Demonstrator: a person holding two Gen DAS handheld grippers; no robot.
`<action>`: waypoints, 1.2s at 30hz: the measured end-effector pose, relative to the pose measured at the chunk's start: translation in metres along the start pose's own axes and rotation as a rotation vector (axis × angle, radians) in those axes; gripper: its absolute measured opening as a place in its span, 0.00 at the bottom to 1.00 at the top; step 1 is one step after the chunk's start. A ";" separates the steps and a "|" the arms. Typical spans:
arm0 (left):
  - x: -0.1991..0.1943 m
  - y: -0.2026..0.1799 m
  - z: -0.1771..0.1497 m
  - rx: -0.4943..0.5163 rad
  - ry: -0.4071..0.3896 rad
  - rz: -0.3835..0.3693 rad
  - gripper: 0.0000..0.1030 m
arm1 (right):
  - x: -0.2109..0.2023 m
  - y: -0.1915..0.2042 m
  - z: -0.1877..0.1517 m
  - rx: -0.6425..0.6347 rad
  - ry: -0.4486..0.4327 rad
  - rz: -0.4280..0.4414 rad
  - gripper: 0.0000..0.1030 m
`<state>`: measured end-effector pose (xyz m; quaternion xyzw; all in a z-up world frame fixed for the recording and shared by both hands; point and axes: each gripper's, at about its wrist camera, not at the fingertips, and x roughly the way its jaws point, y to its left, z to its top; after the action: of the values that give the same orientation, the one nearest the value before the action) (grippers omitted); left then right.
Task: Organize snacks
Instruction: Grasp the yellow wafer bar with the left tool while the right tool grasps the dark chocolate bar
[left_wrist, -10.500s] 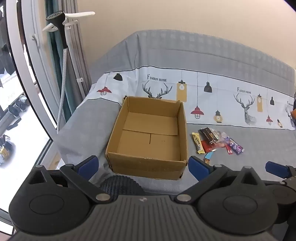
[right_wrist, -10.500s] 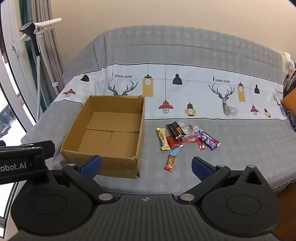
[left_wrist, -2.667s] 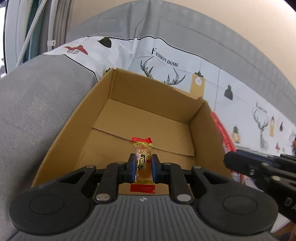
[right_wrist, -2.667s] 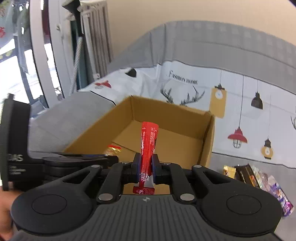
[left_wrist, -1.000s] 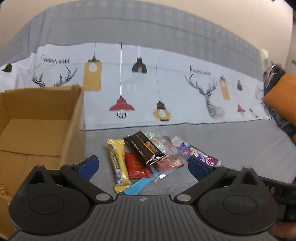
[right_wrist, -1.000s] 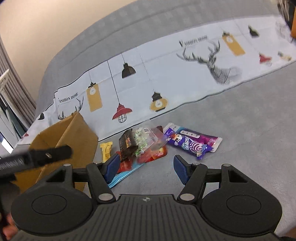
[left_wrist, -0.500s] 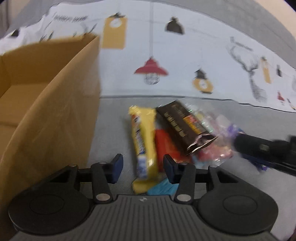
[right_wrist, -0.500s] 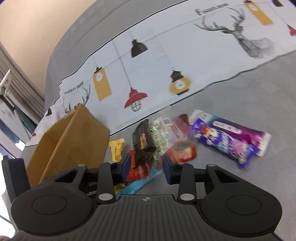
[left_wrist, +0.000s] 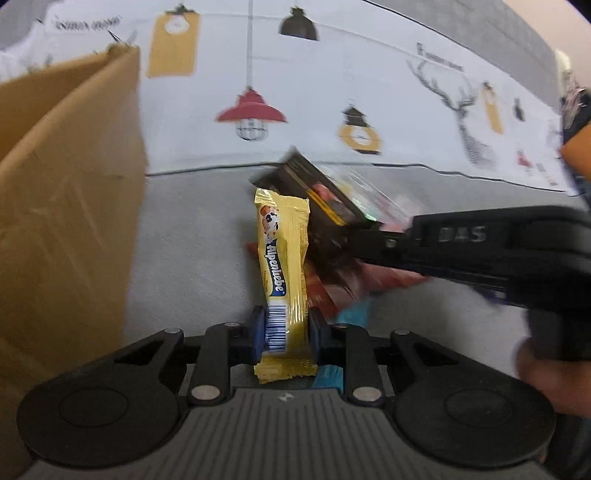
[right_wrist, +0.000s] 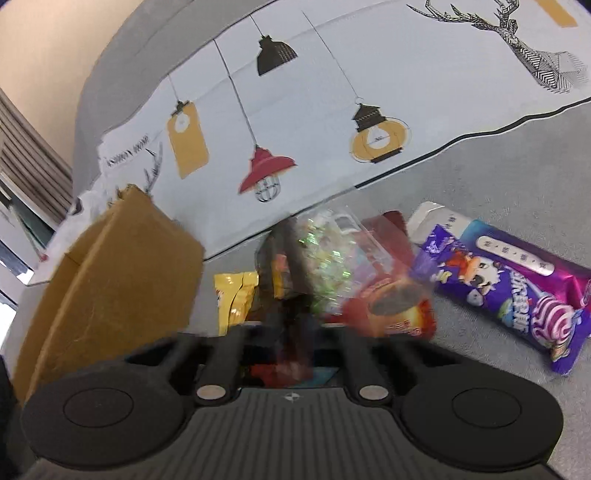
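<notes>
My left gripper (left_wrist: 285, 328) is shut on the lower end of a yellow Alpenliebe candy bar (left_wrist: 283, 258), which lies on the grey sofa cover. My right gripper (right_wrist: 291, 343) has its jaws drawn close around a dark brown snack packet (right_wrist: 284, 269), blurred by motion; it also shows in the left wrist view (left_wrist: 317, 192). The right gripper's body reaches in from the right in the left wrist view (left_wrist: 476, 247). A clear candy bag (right_wrist: 332, 251), a red packet (right_wrist: 395, 306) and a purple packet (right_wrist: 517, 284) lie beside it. The cardboard box (left_wrist: 62, 206) stands to the left.
A blue wrapper (left_wrist: 351, 314) lies under the pile near my left fingers. The sofa backrest with the lamp-and-deer print (right_wrist: 332, 110) rises behind the snacks. An orange cushion edge (left_wrist: 578, 147) shows at far right. Curtains (right_wrist: 26, 155) hang at far left.
Both grippers moved down onto the snack pile and closed. The left jaws went from apart to shut on the yellow bar. The right jaws closed on the dark packet.
</notes>
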<state>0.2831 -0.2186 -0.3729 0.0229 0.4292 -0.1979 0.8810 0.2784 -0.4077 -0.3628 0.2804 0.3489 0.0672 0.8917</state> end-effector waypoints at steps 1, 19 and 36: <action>-0.002 0.000 0.000 -0.001 0.000 -0.001 0.26 | -0.002 0.000 0.000 -0.005 -0.003 0.005 0.00; -0.018 -0.005 -0.018 -0.051 0.094 -0.067 0.26 | -0.110 -0.017 -0.072 -0.038 0.061 -0.228 0.06; -0.010 -0.025 -0.013 0.072 0.050 -0.066 0.15 | -0.042 0.021 -0.058 -0.433 0.113 -0.304 0.41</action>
<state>0.2583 -0.2358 -0.3701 0.0454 0.4444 -0.2414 0.8615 0.2099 -0.3773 -0.3614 0.0234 0.4135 0.0212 0.9099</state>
